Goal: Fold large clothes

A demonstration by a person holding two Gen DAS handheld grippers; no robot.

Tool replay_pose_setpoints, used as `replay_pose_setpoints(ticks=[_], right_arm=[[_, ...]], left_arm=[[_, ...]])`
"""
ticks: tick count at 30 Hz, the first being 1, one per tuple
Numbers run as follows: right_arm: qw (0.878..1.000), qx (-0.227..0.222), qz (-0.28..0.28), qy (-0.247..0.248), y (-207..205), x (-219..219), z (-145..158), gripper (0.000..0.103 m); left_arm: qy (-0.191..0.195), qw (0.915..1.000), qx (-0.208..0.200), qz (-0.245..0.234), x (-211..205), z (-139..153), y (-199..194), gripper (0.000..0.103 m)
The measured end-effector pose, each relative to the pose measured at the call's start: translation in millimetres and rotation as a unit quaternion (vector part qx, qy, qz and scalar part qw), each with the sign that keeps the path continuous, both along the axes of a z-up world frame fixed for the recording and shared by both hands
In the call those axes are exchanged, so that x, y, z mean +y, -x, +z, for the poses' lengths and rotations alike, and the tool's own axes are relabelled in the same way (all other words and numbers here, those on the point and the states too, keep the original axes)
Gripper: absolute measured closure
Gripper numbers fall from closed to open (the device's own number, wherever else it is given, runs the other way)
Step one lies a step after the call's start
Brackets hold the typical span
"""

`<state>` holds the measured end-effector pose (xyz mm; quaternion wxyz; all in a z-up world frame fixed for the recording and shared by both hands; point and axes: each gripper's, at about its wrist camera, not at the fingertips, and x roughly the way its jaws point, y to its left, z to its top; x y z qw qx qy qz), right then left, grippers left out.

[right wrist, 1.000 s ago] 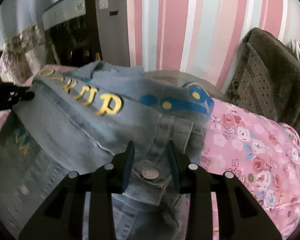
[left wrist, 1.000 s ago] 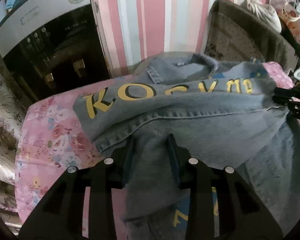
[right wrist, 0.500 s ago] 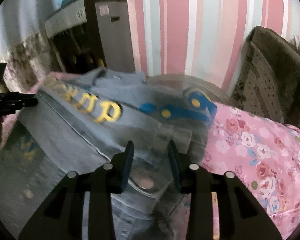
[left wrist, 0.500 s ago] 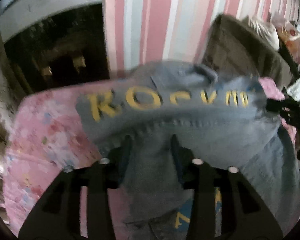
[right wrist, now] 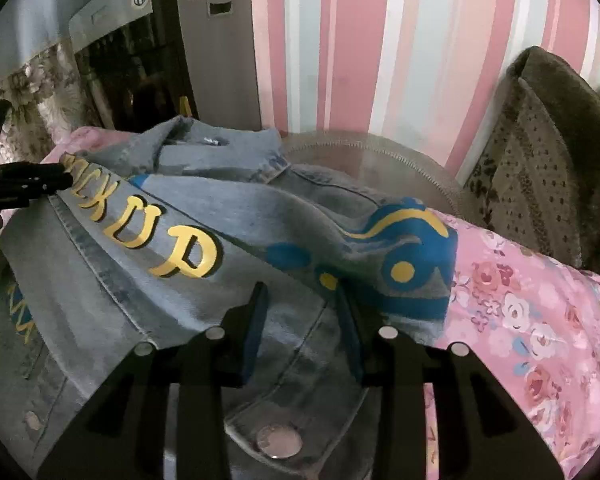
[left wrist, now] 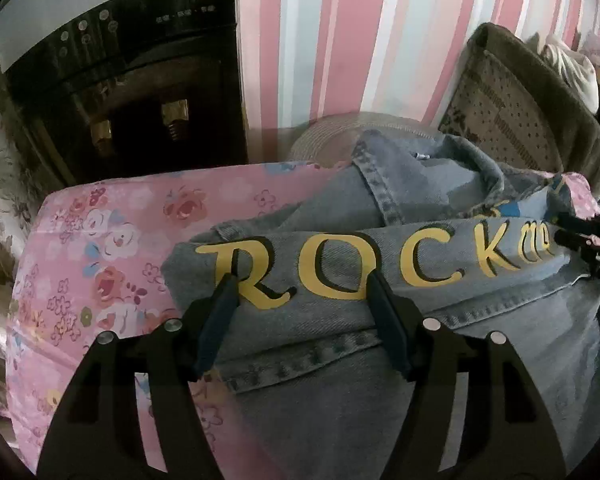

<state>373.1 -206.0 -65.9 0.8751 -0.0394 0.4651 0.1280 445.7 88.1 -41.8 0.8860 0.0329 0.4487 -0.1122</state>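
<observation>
A light blue denim jacket (left wrist: 480, 340) (right wrist: 120, 280) with yellow "ROCK UP" lettering lies folded over on a pink floral sheet (left wrist: 100, 260) (right wrist: 540, 320). My left gripper (left wrist: 302, 280) hovers over the lettered fold. Its jaws are opening wide and the denim lies under them, with the pads off the cloth. My right gripper (right wrist: 300, 290) is shut on a bunch of denim near the blue and yellow print, above a metal button (right wrist: 278, 442). Each gripper shows at the edge of the other's view: the right gripper (left wrist: 580, 236), the left gripper (right wrist: 32, 186).
A dark appliance with a grey top (left wrist: 120, 100) stands behind the sheet at the left, against a pink striped wall. A brown patterned cushion (right wrist: 540, 160) sits at the right. A round woven mat (right wrist: 360, 160) lies behind the jacket's collar.
My left jaws have spread apart and let go of the denim fold. Both grippers moved forward over the jacket, and the lettered fold now lies flatter and closer.
</observation>
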Motion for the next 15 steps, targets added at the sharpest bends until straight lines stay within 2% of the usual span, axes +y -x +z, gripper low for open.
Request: replay_pose_setpoints(ticks=[5,7,9,10,12,14,15], right_arm=[[1.000,-0.012,-0.006,-0.012,5.6,-1.4,5.6,0.065],[0.999,-0.023,0.000,-0.025,14.5,-2.6,13.0,0.060],[0.999,-0.031,-0.007,-0.044,27.3,-7.2,23.4,0.056],[0.998,-0.037,-0.008,-0.050,34.9,-8.7,28.6,0.053],[0.997,-0.056,-0.012,-0.049,53.3,-9.9,39.1,0.034],[0.997,-0.067,-0.016,-0.045,69.0,-10.3,45.3,0.026],[0.996,-0.074,-0.019,-0.046,81.9,-10.5,48.7,0.025]], left_arm=[[0.000,0.9999,-0.011,0.011,0.5,2.5,6.7,0.034],[-0.001,0.9995,-0.024,0.020,2.7,9.8,15.2,0.028],[0.000,0.9985,-0.043,0.035,6.2,18.1,29.8,0.012],[0.000,0.9980,-0.049,0.040,7.9,22.6,36.2,0.009],[-0.001,0.9969,-0.063,0.048,9.8,27.9,53.3,0.006],[-0.016,0.9953,-0.077,0.057,8.4,31.5,71.2,0.003],[-0.028,0.9936,-0.089,0.064,6.8,33.7,84.7,0.003]])
